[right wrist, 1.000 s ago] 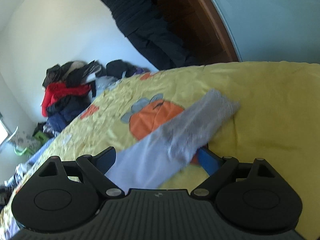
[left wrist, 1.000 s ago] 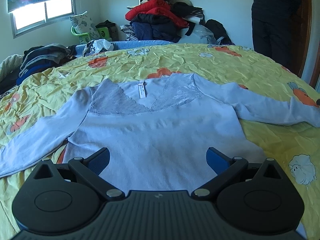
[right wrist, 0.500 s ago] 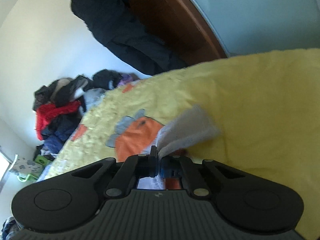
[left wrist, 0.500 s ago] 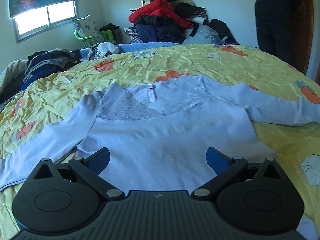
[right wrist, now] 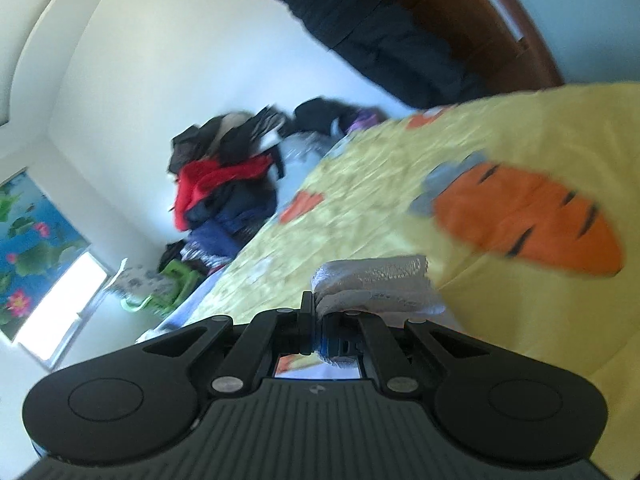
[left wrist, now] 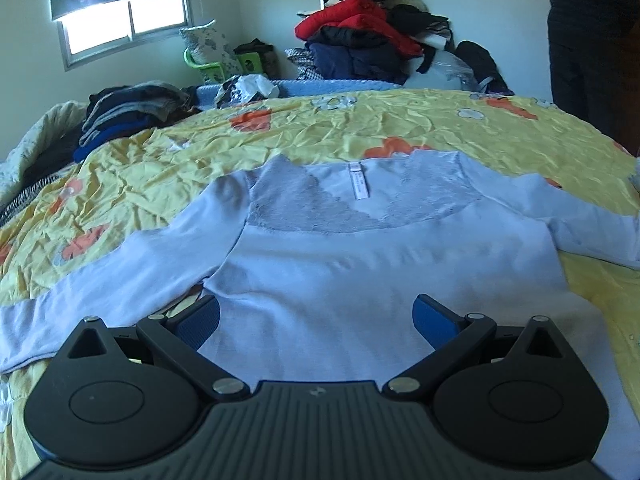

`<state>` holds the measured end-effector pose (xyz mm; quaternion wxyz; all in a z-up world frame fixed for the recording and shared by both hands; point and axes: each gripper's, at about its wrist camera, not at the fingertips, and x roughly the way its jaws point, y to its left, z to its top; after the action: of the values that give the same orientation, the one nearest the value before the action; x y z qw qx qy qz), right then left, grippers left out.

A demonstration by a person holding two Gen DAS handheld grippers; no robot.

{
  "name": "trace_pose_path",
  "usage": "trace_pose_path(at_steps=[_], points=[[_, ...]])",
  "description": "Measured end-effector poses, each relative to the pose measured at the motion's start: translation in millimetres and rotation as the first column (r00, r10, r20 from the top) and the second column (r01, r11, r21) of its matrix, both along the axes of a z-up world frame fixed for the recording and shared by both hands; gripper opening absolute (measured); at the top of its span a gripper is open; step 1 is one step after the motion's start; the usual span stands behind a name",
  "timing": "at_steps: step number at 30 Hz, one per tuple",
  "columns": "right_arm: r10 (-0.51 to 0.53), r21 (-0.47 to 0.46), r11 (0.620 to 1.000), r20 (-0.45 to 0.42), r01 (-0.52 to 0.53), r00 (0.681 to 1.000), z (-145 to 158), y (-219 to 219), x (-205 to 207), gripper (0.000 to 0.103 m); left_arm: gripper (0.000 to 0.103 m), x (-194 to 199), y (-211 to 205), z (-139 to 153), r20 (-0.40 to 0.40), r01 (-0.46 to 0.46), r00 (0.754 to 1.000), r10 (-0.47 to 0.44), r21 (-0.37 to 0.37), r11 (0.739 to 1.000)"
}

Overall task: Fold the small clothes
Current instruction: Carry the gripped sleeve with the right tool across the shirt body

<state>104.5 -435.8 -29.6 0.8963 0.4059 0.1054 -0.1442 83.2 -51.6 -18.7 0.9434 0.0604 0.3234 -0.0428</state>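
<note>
A pale blue long-sleeved top with a lace neckline lies flat, front up, on the yellow bedspread, sleeves spread to both sides. My left gripper is open and hovers over the lower body of the top, holding nothing. My right gripper is shut on the lace cuff of the top's right sleeve and holds it lifted above the bedspread.
A heap of red, navy and black clothes sits at the far wall. Folded dark clothes lie at the bed's left side. A person in black stands at the far right. A window is at the left.
My right gripper has shut on the sleeve cuff, lifted it off the bed and swung left. My left gripper has shifted slightly left over the top and stays open.
</note>
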Motion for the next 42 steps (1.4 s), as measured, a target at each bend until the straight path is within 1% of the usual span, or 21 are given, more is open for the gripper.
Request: trace_pose_path(at_steps=[3,6,11,14,18,25,30,35,42], points=[[0.05,0.007,0.999,0.008,-0.05,0.999,2.1,22.0,7.6,0.007,0.103,2.3,6.4,-1.4,-0.01,-0.017,1.0,0.017,-0.015,1.0],[0.091,0.02,0.996,0.006,-0.091,0.996,1.7,39.0,20.1,0.007,0.103,2.7,10.0,-1.8,-0.007,-0.027,1.0,0.027,-0.01,1.0],[0.141,0.033,0.989,-0.013,-0.141,0.99,-0.2,65.6,29.7,0.007,0.103,4.5,14.6,-4.1,-0.011,-0.038,0.999,0.038,-0.004,0.999],[0.161,0.041,0.986,-0.022,-0.16,0.987,-2.3,75.0,39.6,0.007,0.103,5.0,17.1,-6.3,-0.017,-0.045,0.999,0.045,0.0,0.999],[0.206,0.073,0.976,-0.025,-0.203,0.978,-4.6,88.4,50.9,0.007,0.103,5.9,21.6,-8.3,-0.02,-0.054,0.998,0.054,0.004,0.999],[0.275,0.065,0.96,-0.035,-0.272,0.961,1.5,119.1,68.3,0.007,0.103,7.9,31.7,-9.0,-0.024,-0.076,0.997,0.076,-0.002,0.997],[0.306,0.055,0.951,-0.04,-0.304,0.951,7.3,138.0,77.6,0.007,0.103,8.5,35.9,-9.2,-0.028,-0.081,0.996,0.081,0.0,0.997],[0.338,0.065,0.94,-0.041,-0.335,0.94,8.2,153.7,85.3,0.007,0.103,8.0,41.6,-10.9,-0.033,-0.091,0.995,0.091,-0.003,0.996],[0.372,0.116,0.923,-0.026,-0.367,0.928,6.3,172.4,100.3,0.007,0.103,6.1,51.1,-11.1,-0.034,-0.099,0.995,0.099,-0.005,0.995]])
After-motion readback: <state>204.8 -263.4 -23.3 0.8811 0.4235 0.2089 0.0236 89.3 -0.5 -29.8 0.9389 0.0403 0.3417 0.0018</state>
